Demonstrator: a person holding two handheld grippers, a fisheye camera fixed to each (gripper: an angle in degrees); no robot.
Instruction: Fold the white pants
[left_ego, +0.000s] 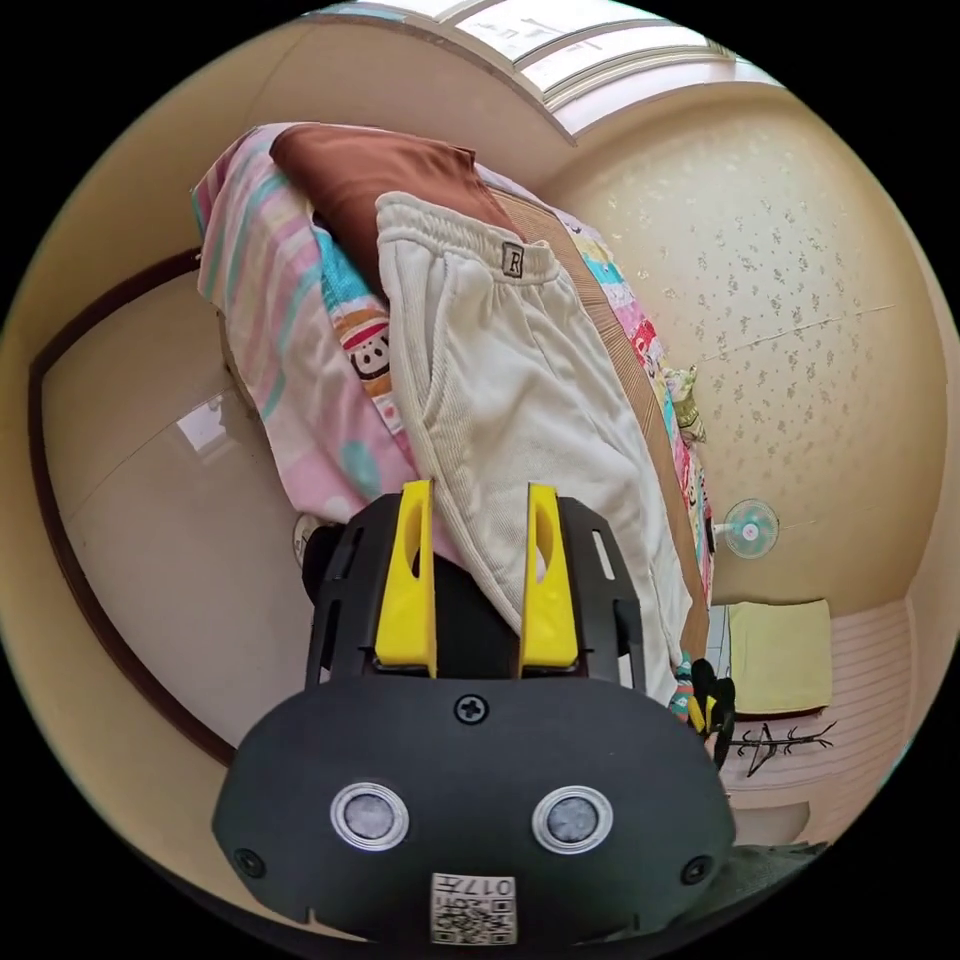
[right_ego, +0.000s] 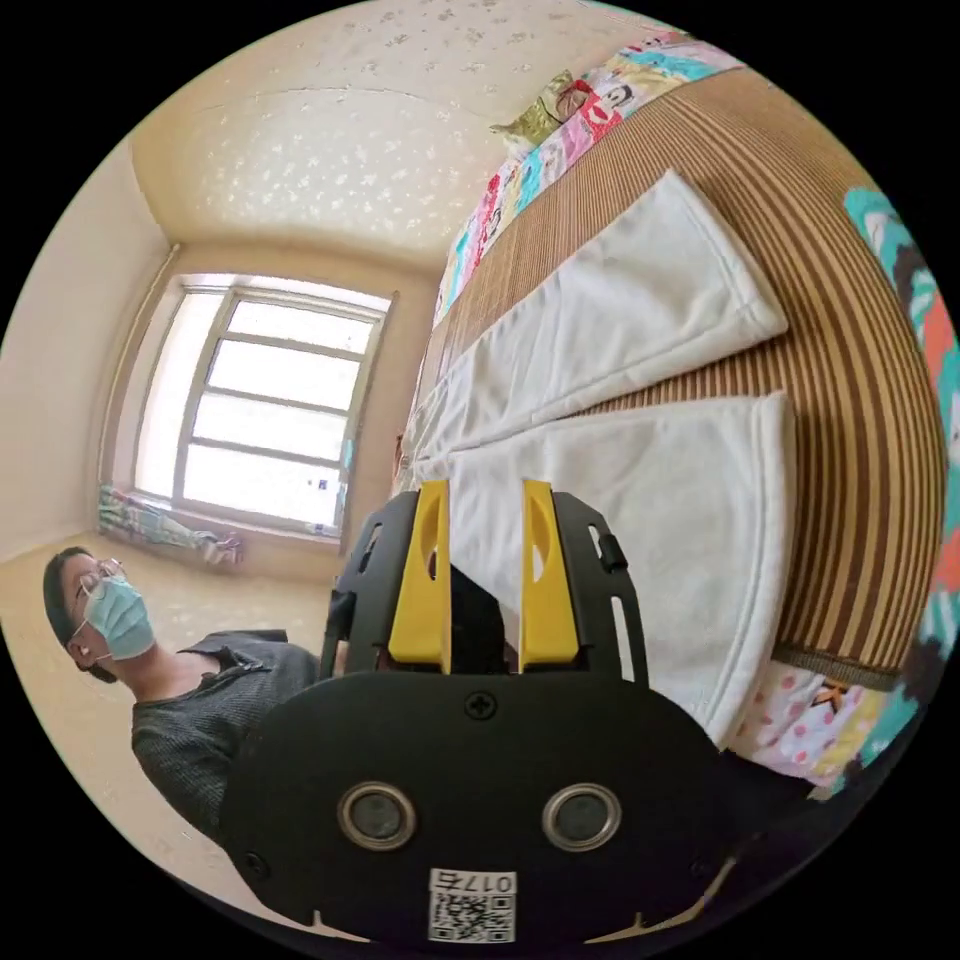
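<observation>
White pants (left_ego: 520, 400) lie flat on the striped mat (right_ego: 850, 330) on the bed (left_ego: 290, 330). Left gripper view: waistband end w/ a small tag, next to a brown pillow (left_ego: 380, 185); fabric runs down toward my left claw (left_ego: 478, 520). Right gripper view: the two legs (right_ego: 640, 300) spread in a V, hems toward the bed's edge, nearer leg right under my right claw (right_ego: 485, 520).

Left claw: yellow jaws apart, pants edge passes just behind/between the tips, can't tell if touching. Right claw: jaws apart, nothing pinched, hovers over the nearer leg.

Patterned sheet (right_ego: 800, 720) sticks out under the mat.

Left view also has a small fan (left_ego: 750, 527) on the wall and a yellow towel (left_ego: 780, 655). Right view has the window (right_ego: 265, 400) and a person (right_ego: 190, 680) in a dark top w/ mask.
</observation>
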